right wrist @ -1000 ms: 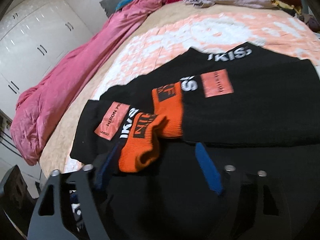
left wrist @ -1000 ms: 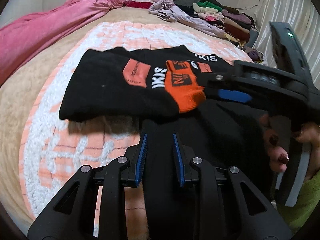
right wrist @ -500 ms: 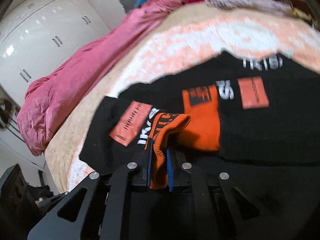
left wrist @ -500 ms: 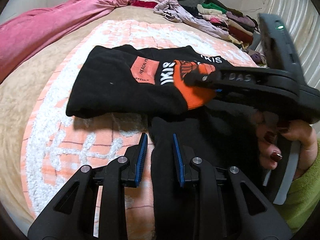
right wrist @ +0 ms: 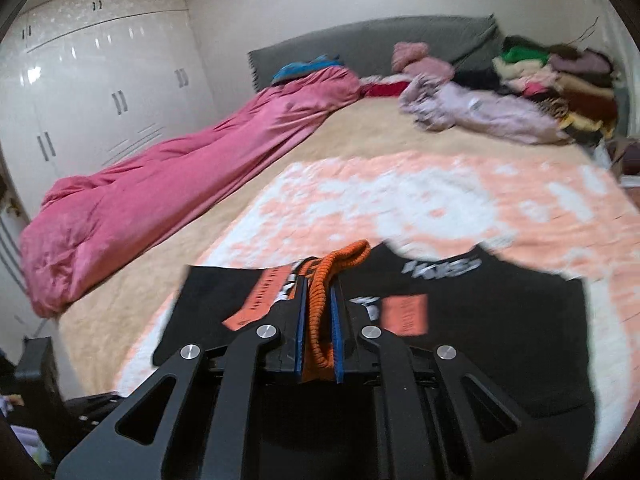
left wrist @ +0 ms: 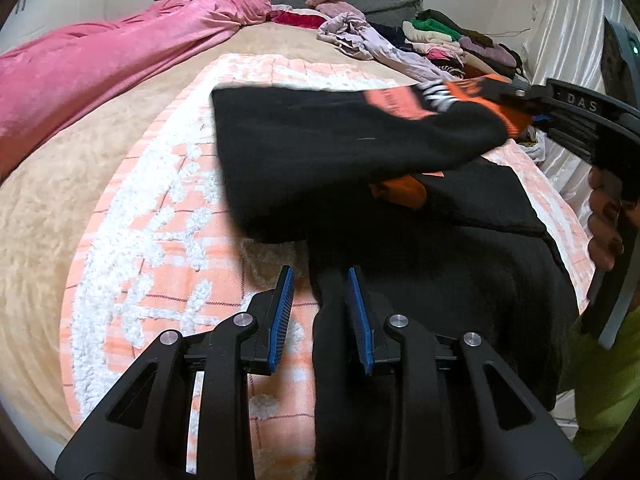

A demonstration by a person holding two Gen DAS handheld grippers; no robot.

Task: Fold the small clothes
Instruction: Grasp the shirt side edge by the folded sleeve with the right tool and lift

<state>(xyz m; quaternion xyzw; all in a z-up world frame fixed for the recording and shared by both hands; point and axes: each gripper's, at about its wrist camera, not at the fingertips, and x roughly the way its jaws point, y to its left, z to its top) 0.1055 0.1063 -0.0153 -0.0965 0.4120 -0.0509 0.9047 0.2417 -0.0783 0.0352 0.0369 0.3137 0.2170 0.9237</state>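
So the black sweatshirt (left wrist: 440, 264) is spread on the orange-and-white blanket (left wrist: 152, 248) on the near part of the bed, body toward the near edge and one sleeve (left wrist: 344, 148) lifted up off the rest, stretched across the middle of the left wrist view. That sleeve has an orange ribbed cuff (right wrist: 320, 316) and an orange patch (left wrist: 394, 102) beside some white lettering. The right gripper (right wrist: 318, 308) is clamped on that cuff, the ribbed orange fabric squeezed between its blue pads, and in the left wrist view you can see it off to the right with a person's hand (left wrist: 604, 224) on the handle, holding the sleeve in the air. The second orange cuff (left wrist: 400, 192) lies on the black body underneath the raised sleeve. The left gripper (left wrist: 320, 308) sits at the near-left edge of the sweatshirt with its jaws a narrow way apart; the black hem runs in between them along the right pad, but I honestly can't tell if it's actually pinched. Further out, a pink duvet (right wrist: 160, 208) lies bunched along the left side of the tan bedspread (left wrist: 52, 200), a pile of assorted clothes (right wrist: 540, 92) sits at the far right by the grey headboard (right wrist: 360, 40), and white wardrobes (right wrist: 100, 80) stand on the far left.
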